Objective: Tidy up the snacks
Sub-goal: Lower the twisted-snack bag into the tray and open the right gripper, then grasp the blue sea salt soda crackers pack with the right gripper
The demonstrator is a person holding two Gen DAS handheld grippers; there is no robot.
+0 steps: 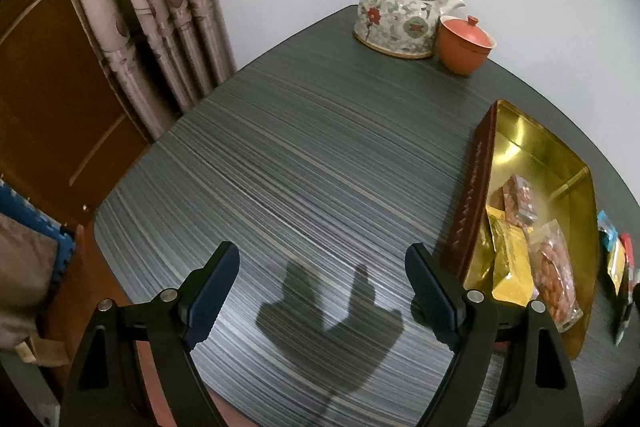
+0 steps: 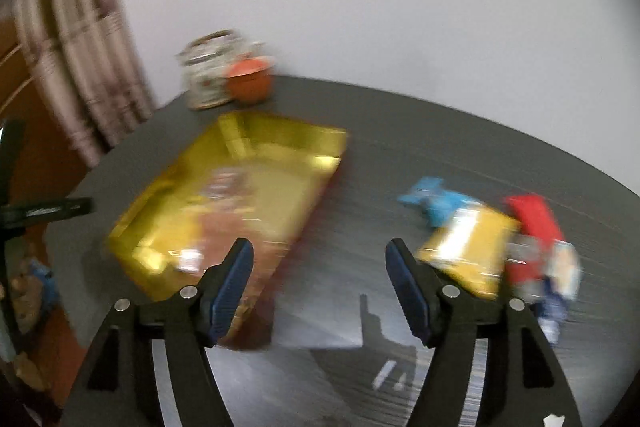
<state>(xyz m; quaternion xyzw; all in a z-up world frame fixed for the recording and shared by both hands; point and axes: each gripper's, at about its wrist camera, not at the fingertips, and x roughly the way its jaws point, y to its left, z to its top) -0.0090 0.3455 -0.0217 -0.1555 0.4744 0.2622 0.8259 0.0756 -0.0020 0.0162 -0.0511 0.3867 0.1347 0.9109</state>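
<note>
Gold tin (image 2: 256, 163) sits left of the right hand-held gripper (image 2: 320, 271), released and empty; loose snack packets (image 2: 472, 247) lie right.

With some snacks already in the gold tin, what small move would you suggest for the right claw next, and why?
Probably swing the right claw, open and empty, rightward over the yellow packet and close on it. That packet lies on the table outside the gold tin, nearest the claw, so it is likely next to go in.
</note>
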